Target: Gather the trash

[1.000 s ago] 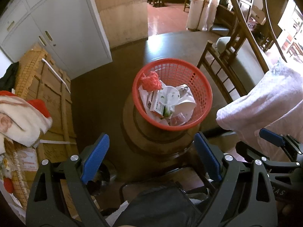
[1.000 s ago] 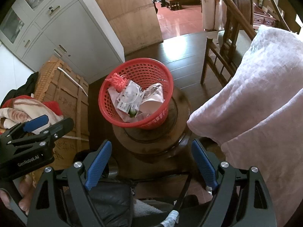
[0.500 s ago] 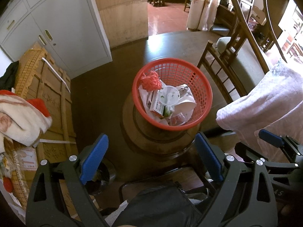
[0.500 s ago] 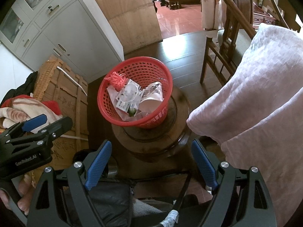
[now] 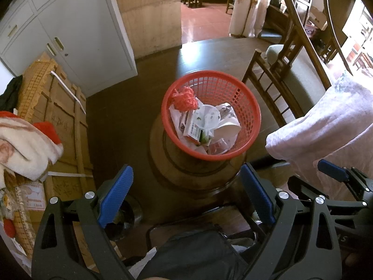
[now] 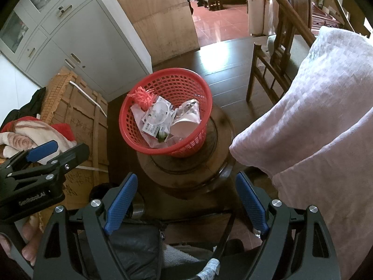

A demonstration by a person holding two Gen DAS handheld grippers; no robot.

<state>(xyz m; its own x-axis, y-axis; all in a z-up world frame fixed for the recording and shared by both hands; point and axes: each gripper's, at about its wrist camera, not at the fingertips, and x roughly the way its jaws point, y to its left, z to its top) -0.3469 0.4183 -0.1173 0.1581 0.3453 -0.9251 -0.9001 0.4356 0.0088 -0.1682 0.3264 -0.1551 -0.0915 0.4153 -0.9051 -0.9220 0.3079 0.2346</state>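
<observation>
Nothing of note has shifted since a second ago: both grippers hang where they were, basket and trash unchanged.

Red basket (image 5: 211,116) sits mid-frame on a round dark wooden stool (image 5: 186,175), its mesh wall upright. Inside: red netting wad (image 5: 184,98) at the upper left of the rim, a clear round plastic lid (image 5: 207,116) in the middle, a printed carton (image 5: 193,130) under it, a white paper cup (image 5: 227,128) lying on its side to the right, crumpled white paper beneath.

Left gripper (image 5: 186,198) low in the frame, blue pads spread wide, nothing between them; it points down short of the stool's near edge, apart from the basket. Right gripper (image 6: 185,206) likewise released, pads wide, nothing held, also short of the basket.

In the right wrist view the left gripper shows at lower left, with bare fingers (image 6: 28,252) of the holder below it.

Surroundings: pale pink cloth (image 6: 314,128) draped at right, wooden chair (image 5: 275,86) behind the basket, strapped cardboard box (image 5: 63,126) at left with a blanket (image 5: 25,149) on it, grey cabinet (image 5: 77,30) upper left.
</observation>
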